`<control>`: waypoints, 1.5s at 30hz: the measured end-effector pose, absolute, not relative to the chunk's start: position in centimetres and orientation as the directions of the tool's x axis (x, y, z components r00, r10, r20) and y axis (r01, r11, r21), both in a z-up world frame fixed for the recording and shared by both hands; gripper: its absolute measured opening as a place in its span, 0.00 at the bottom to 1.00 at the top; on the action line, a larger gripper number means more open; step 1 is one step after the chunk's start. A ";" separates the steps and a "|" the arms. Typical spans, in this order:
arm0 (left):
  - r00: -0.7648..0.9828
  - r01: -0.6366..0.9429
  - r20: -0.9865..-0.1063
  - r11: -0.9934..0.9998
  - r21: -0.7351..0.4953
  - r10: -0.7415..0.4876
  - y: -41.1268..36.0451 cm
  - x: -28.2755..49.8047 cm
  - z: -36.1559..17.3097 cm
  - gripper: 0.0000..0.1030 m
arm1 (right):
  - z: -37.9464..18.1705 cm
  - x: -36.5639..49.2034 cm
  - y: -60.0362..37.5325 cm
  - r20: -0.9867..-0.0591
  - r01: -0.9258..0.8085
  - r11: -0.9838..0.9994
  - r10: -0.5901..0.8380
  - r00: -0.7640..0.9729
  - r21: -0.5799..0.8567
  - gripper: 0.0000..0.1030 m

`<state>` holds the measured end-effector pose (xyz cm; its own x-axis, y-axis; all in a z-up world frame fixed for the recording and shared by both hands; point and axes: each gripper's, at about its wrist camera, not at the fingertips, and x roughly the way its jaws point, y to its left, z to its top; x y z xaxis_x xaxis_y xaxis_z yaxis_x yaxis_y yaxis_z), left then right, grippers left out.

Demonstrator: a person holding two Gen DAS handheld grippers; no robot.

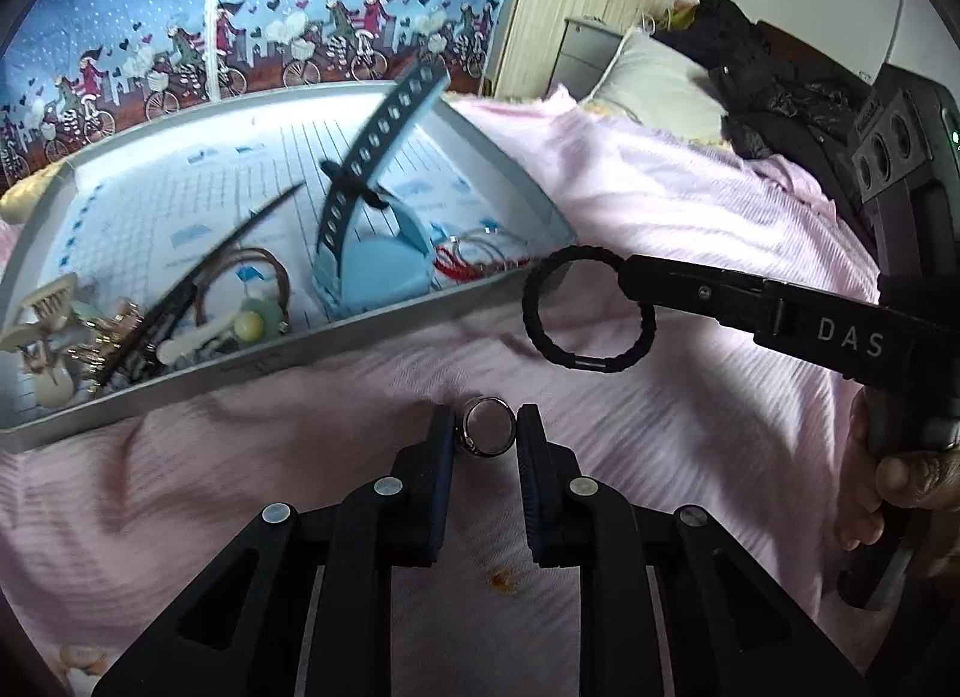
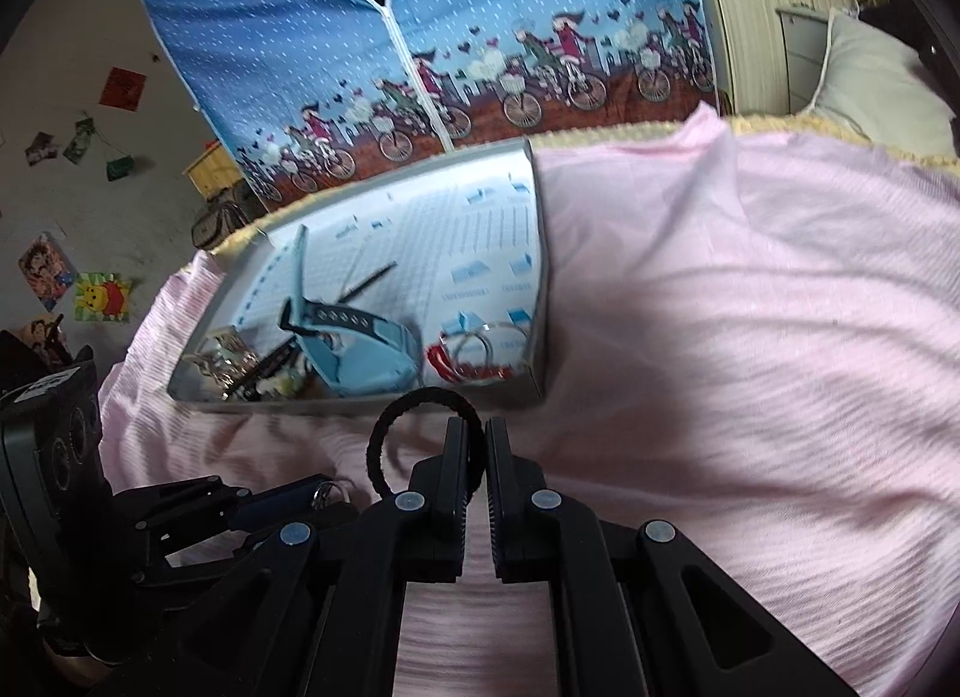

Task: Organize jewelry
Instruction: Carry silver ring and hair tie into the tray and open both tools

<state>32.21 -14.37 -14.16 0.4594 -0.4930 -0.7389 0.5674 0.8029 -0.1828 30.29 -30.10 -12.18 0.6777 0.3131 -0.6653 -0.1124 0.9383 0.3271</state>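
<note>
My left gripper (image 1: pixel 486 434) is shut on a small silver ring (image 1: pixel 487 427), held just above the pink blanket (image 1: pixel 690 205). The right gripper (image 2: pixel 478 445) is shut on a black braided band (image 2: pixel 420 397), which hangs as an open loop off its tips. In the left wrist view that black band (image 1: pixel 588 310) hovers at the near right corner of the grey tray (image 1: pixel 360 331), with the right gripper (image 1: pixel 627 277) coming in from the right. The tray holds a blue watch (image 1: pixel 372 253), brown hair ties (image 1: pixel 246 277), a red bracelet (image 1: pixel 462 265) and hair clips (image 1: pixel 48 313).
The tray (image 2: pixel 360 406) lies on the bed's pink blanket (image 2: pixel 720 337). Behind it hangs a blue fabric wardrobe cover (image 2: pixel 480 6). A pillow (image 1: pixel 654 78) and black clothing (image 1: pixel 774 78) lie at the far right. A person's hand (image 1: pixel 900 475) grips the right gripper's handle.
</note>
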 end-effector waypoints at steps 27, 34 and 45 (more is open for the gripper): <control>0.690 0.241 -0.634 0.937 -0.254 -0.350 -4.7 38.3 -10.5 0.16 | -12.5 34.8 -29.4 -0.550 -0.089 0.934 0.278 0.787 0.345 0.06; 0.670 0.230 -0.656 0.937 -0.263 -0.348 -4.1 38.7 -11.8 0.16 | -12.9 34.8 -28.6 -0.565 -0.109 0.944 0.277 0.778 0.312 0.06; 0.656 0.225 -0.672 0.938 -0.262 -0.345 -3.9 38.8 -12.2 0.16 | -13.3 34.9 -28.6 -0.577 -0.107 0.945 0.275 0.769 0.308 0.06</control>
<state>38.84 -3.94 -12.16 0.6556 -0.3447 -0.6718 0.2250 0.9385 -0.2620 34.90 -28.62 -13.29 0.7688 0.2750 -0.5774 -0.1068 0.9454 0.3080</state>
